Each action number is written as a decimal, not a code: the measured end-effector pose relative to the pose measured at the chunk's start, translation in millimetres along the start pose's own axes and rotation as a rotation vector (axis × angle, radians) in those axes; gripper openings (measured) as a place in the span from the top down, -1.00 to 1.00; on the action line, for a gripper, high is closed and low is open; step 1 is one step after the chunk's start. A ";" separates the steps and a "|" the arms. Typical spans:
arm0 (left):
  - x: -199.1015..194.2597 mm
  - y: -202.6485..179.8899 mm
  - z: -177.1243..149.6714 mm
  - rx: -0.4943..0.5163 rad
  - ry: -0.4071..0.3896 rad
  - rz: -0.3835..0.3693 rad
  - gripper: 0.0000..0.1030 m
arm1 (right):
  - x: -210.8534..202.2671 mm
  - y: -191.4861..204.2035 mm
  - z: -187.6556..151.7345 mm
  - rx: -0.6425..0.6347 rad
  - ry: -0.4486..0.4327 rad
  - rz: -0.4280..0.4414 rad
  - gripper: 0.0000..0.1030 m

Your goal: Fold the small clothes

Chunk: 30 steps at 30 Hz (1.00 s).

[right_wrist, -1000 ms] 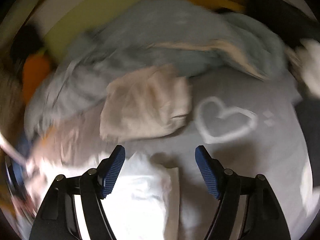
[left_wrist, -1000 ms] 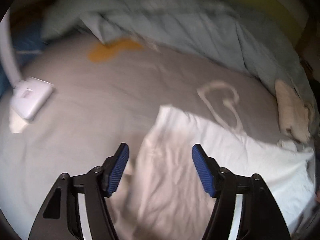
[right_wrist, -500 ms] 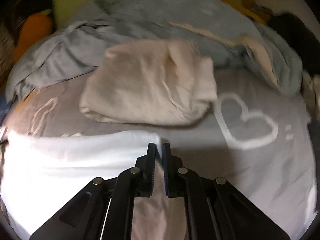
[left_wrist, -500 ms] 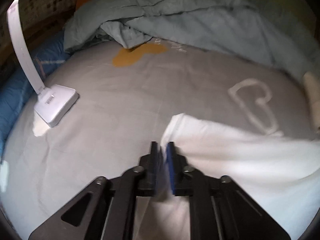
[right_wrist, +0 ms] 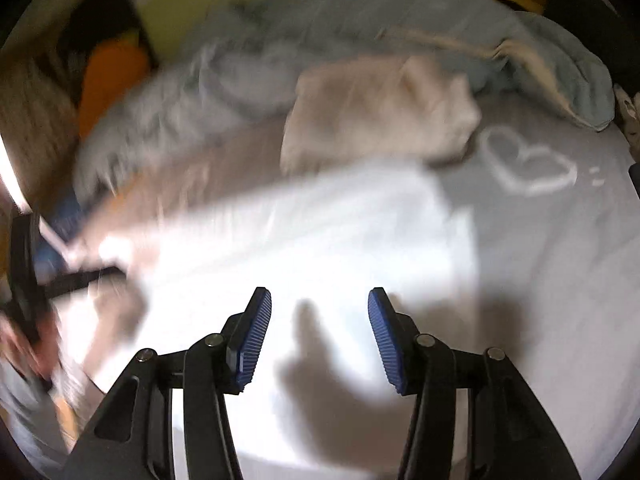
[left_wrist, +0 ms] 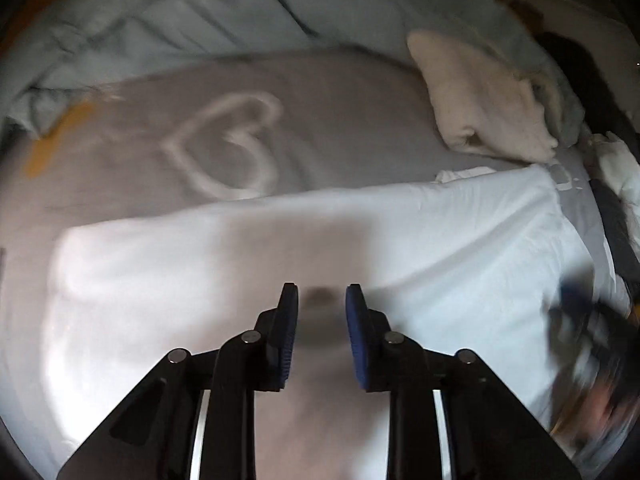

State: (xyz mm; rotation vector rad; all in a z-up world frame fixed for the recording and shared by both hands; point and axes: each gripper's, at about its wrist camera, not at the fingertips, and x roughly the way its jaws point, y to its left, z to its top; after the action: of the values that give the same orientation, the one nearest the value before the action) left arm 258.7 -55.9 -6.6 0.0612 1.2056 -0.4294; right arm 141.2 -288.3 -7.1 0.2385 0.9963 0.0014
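A white garment (left_wrist: 440, 232) lies spread flat on the grey bed sheet (left_wrist: 340, 92). My left gripper (left_wrist: 322, 300) hovers over its near part, jaws a little apart, with nothing between them. In the right wrist view the same white garment (right_wrist: 320, 232) lies under my right gripper (right_wrist: 316, 300), whose jaws are opening and hold nothing. A folded cream garment (left_wrist: 480, 96) rests just beyond the white one, also seen in the right wrist view as a cream bundle (right_wrist: 380, 108). The other gripper shows as a blur at each view's edge.
A rumpled blue-grey duvet (left_wrist: 200, 12) is piled along the far side of the bed. White heart prints (right_wrist: 528, 164) mark the sheet. An orange pillow (right_wrist: 112, 76) lies at the far left. Dark cloth (left_wrist: 616, 220) sits at the right edge.
Half a second ago both grippers pinched the white garment's edge. Both have let go and opened, and the garment now lies flat below them. Both views swung sideways.
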 end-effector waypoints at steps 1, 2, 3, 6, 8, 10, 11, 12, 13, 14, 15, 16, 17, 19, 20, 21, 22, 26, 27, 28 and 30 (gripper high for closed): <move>10.5 -7.5 8.0 0.002 0.017 -0.019 0.57 | 4.1 6.4 -9.1 -0.014 0.018 -0.019 0.11; 20.0 -14.0 15.3 0.003 0.022 0.010 0.57 | 7.1 11.3 -18.7 -0.030 0.035 -0.060 0.11; 27.8 -17.3 22.1 0.000 0.018 0.064 0.57 | 6.1 13.3 -27.2 -0.045 0.050 -0.085 0.11; 44.1 -8.8 42.5 -0.068 -0.021 0.212 0.69 | 4.5 7.7 -47.8 -0.076 0.084 -0.100 0.12; 49.5 1.8 51.8 -0.103 -0.030 0.266 0.69 | -5.4 3.0 -58.9 -0.085 0.075 -0.097 0.12; 43.7 14.1 53.8 -0.147 -0.027 0.237 0.70 | -7.6 3.2 -61.6 -0.094 0.079 -0.098 0.12; 34.6 16.6 52.1 -0.162 -0.049 0.199 0.70 | -11.1 3.3 -65.1 -0.104 0.085 -0.097 0.12; 20.9 13.9 47.4 -0.157 -0.090 0.160 0.70 | -17.7 2.8 -66.0 -0.105 0.079 -0.085 0.12; 2.8 9.4 39.1 -0.129 -0.134 0.128 0.70 | -25.5 -0.4 -66.4 -0.096 0.060 -0.068 0.11; -15.4 0.3 29.4 -0.091 -0.192 0.098 0.70 | -35.3 -2.3 -64.0 -0.087 0.022 -0.041 0.11; -31.2 -7.2 16.4 -0.062 -0.230 0.069 0.67 | -45.1 -4.7 -62.7 -0.083 -0.033 -0.011 0.11; -43.9 -16.7 0.5 -0.033 -0.248 0.032 0.65 | -50.3 -5.7 -60.8 -0.083 -0.061 0.000 0.11; -51.0 -23.9 -15.8 -0.013 -0.243 -0.005 0.65 | -53.7 -7.9 -56.0 -0.082 -0.086 0.005 0.11; -50.2 -39.1 -44.6 0.003 -0.210 -0.043 0.65 | -44.8 -13.4 -47.4 -0.048 -0.051 0.001 0.11; -44.1 -43.6 -58.0 0.008 -0.193 -0.057 0.65 | -34.4 -19.6 -46.2 -0.015 -0.006 0.018 0.11; -33.5 -47.7 -69.8 0.006 -0.165 -0.053 0.65 | -25.5 -20.5 -47.7 0.006 0.023 0.028 0.11; -19.7 -50.1 -81.8 -0.011 -0.127 -0.053 0.65 | -15.9 -24.6 -51.1 0.030 0.058 0.018 0.11; -19.2 -55.4 -142.6 -0.085 -0.202 -0.099 0.66 | -17.5 -14.6 -65.3 -0.023 0.078 -0.040 0.11; -22.3 -55.0 -152.9 -0.101 -0.213 -0.109 0.66 | -21.4 -13.9 -69.9 -0.016 0.094 -0.029 0.11; -24.5 -51.5 -163.7 -0.137 -0.219 -0.128 0.66 | -25.9 -19.3 -74.5 0.013 0.099 0.001 0.11; -27.0 -51.0 -179.1 -0.165 -0.237 -0.142 0.66 | -36.0 -31.2 -84.1 0.081 0.094 0.043 0.10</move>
State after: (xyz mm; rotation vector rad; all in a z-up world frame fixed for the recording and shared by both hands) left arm 73.5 -46.4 -38.3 -0.2130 1.0102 -0.4469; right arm 48.3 -305.9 -27.2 0.3364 1.0861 0.0121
